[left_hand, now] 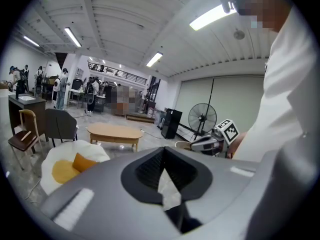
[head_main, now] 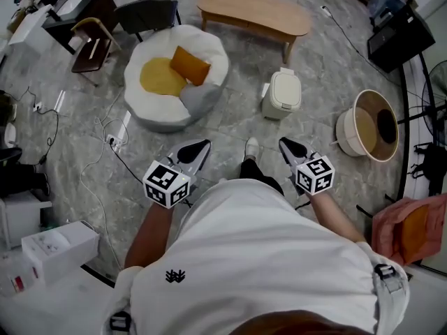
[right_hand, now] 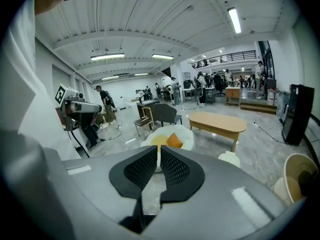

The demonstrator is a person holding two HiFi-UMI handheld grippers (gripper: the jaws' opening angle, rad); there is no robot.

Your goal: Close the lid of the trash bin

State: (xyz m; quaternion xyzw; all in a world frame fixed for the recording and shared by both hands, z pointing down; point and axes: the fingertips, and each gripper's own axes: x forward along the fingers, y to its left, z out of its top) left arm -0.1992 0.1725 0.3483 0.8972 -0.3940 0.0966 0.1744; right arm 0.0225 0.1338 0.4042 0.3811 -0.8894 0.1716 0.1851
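Our shirt (head_main: pixel 258 257) fills the foreground. Past it we hold the left gripper (head_main: pixel 199 147) and right gripper (head_main: pixel 286 144) over the floor, both with jaws pressed together on nothing. Well ahead, the bin (head_main: pixel 283 93) stands near the beanbag (head_main: pixel 174 75) and table (head_main: pixel 251 11).

Beanbag (head_main: pixel 167 89); wooden table (head_main: pixel 255 11); fan (left_hand: pixel 202 118)

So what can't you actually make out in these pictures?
1. The trash bin: in the head view it is too small to tell whether its lid is fully down.
2. Its lower part: in the right gripper view, hidden behind the body of the right hand-held gripper.
3. The pink bundle: cut off by the head view's right edge.
4. The person's legs: head view, mostly covered by their white shirt.
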